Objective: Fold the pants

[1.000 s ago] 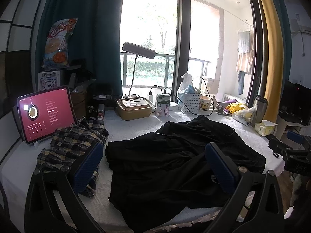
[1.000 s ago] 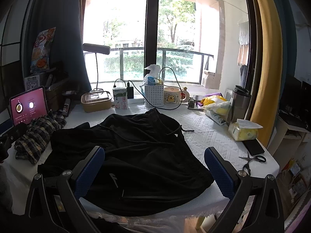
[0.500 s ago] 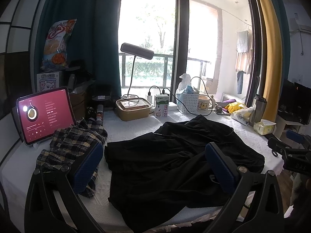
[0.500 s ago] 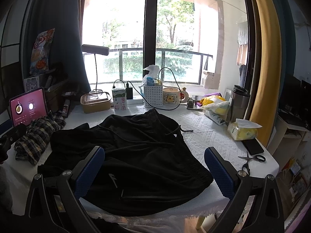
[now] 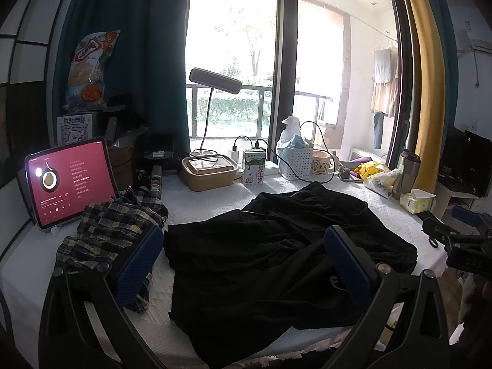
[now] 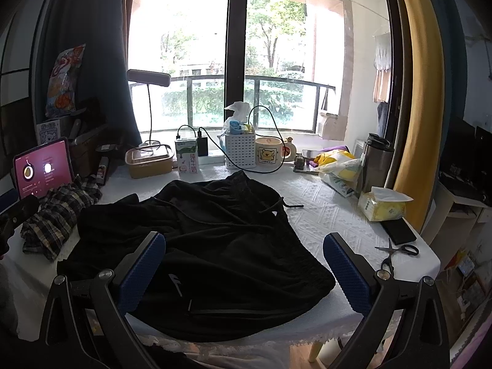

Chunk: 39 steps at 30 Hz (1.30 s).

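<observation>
Black pants [image 5: 270, 258] lie crumpled and unfolded across the white-covered table [image 5: 396, 215]; they also show in the right wrist view [image 6: 215, 246], with a drawstring end [image 6: 292, 206] trailing to the right. My left gripper [image 5: 243, 264] is open and empty, held above the near left part of the pants. My right gripper [image 6: 243, 270] is open and empty, above the near edge of the pants. The right gripper's body shows at the right edge of the left wrist view [image 5: 461, 246].
A plaid garment [image 5: 110, 233] lies left of the pants by a lit tablet [image 5: 67, 181]. A lunch box [image 5: 209, 172], milk carton [image 5: 253, 167], basket [image 6: 240, 150] and mug [image 6: 270, 153] line the back. Tissues [image 6: 384, 206], phone [image 6: 399, 230] and scissors [image 6: 396, 252] sit right.
Both views have shifted only slightly. The pants have not moved and both grippers stay open and empty.
</observation>
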### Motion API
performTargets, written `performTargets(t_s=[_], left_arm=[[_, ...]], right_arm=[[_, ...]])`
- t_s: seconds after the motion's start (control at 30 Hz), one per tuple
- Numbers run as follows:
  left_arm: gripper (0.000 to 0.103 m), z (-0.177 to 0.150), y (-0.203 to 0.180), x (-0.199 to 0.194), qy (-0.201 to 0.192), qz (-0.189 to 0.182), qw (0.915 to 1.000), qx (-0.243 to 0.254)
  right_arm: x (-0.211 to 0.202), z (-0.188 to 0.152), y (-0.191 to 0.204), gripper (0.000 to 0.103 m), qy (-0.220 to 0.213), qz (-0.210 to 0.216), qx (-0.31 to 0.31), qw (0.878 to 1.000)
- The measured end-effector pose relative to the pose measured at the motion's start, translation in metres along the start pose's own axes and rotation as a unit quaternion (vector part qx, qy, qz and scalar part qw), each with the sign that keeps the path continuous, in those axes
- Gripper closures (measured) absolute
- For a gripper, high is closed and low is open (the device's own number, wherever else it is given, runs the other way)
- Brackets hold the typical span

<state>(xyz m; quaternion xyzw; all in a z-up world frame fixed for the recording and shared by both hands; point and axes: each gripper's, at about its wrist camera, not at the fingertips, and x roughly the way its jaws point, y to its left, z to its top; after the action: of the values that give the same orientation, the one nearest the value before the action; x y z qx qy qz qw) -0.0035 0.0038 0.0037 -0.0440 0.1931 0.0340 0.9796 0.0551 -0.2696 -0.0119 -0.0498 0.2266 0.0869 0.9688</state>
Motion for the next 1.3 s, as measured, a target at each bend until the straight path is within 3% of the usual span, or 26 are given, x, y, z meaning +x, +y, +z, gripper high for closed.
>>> performTargets(t_s=[0.27, 0.6, 0.87, 0.93, 1.0, 1.17, 1.27, 1.3], left_arm=[[0.000, -0.002, 0.003, 0.016, 0.013, 0.003, 0.9999, 0.008], [0.000, 0.000, 0.036, 0.123, 0.108, 0.020, 0.9938, 0.016], [0.000, 0.007, 0.064, 0.232, 0.196, 0.036, 0.9797, 0.023], [0.000, 0.009, 0.069, 0.253, 0.212, 0.038, 0.9762, 0.027], [0.000, 0.010, 0.073, 0.276, 0.238, 0.030, 0.9705, 0.028], [0.000, 0.001, 0.074, 0.311, 0.290, 0.010, 0.9564, 0.030], [0.013, -0.010, 0.069, 0.323, 0.321, -0.005, 0.9467, 0.024], [0.016, -0.011, 0.067, 0.322, 0.317, -0.006, 0.9483, 0.021]], right_arm=[[0.015, 0.002, -0.006, 0.000, 0.007, -0.012, -0.022, 1.000], [0.112, 0.007, -0.024, 0.000, 0.083, 0.012, -0.044, 0.995], [0.213, 0.047, -0.043, 0.000, 0.131, 0.074, -0.051, 0.987], [0.241, 0.062, -0.045, 0.004, 0.139, 0.093, -0.053, 0.984], [0.276, 0.074, -0.045, 0.012, 0.160, 0.118, -0.047, 0.979], [0.350, 0.093, -0.030, 0.013, 0.204, 0.152, -0.064, 0.965], [0.386, 0.094, -0.021, 0.013, 0.229, 0.158, -0.081, 0.957], [0.398, 0.092, -0.020, 0.015, 0.245, 0.161, -0.082, 0.953]])
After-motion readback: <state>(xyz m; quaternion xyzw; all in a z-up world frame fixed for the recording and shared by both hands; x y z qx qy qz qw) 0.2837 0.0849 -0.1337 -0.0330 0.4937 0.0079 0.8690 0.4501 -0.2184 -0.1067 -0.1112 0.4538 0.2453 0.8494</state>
